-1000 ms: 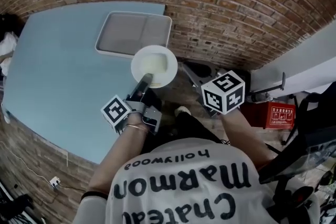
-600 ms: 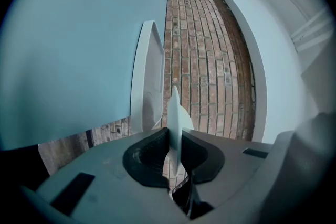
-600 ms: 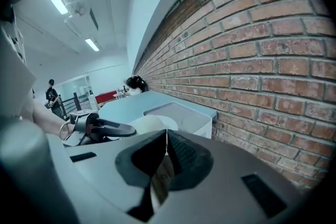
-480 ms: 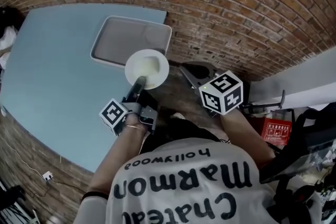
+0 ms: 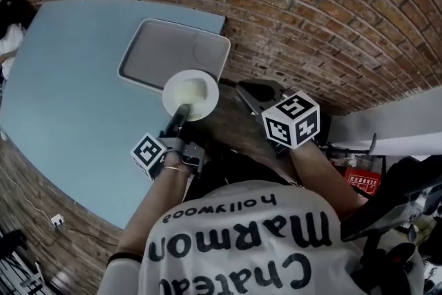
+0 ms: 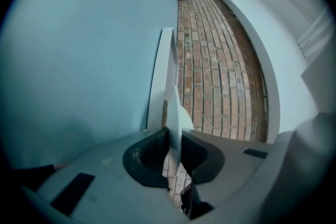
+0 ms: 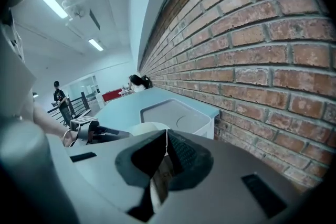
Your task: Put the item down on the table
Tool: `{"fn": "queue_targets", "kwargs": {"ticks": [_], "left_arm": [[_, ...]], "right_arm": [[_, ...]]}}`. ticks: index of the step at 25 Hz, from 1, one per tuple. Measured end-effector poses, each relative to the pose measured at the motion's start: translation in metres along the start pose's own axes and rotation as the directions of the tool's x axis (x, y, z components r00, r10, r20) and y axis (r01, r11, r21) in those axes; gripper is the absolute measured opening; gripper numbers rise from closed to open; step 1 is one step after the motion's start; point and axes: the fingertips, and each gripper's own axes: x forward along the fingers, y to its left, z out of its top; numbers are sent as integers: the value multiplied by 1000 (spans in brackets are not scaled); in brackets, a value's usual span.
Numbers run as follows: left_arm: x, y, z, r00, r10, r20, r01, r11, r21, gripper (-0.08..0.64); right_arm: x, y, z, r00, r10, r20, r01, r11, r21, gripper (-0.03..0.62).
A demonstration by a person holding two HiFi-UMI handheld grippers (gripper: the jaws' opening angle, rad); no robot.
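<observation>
- Gripping the plate (image 5: 191,94) by its rim in the left claw (image 5: 181,112), in the air, not set down yet.
- Holding the right claw (image 7: 167,147) clenched, empty.
- Needing lowering onto the table (image 5: 69,79) just ahead of the left claw.

Tray (image 5: 166,52) on the table (image 5: 69,86) by its corner, plate (image 5: 195,88) in left tongs (image 5: 183,109) at tray's near edge.

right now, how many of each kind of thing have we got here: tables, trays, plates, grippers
table: 1
tray: 1
plate: 1, clamped by its rim in the left gripper
grippers: 2, the left gripper and the right gripper, which is shut on nothing
total: 5
</observation>
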Motion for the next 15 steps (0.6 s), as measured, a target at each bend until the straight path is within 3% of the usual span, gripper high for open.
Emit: {"fn": "queue_targets", "kwargs": {"ticks": [15], "left_arm": [[19, 3, -3, 997, -42, 72, 43, 999, -23, 31]], "right_arm": [[10, -15, -11, 997, 62, -55, -63, 998, -30, 9]]}}
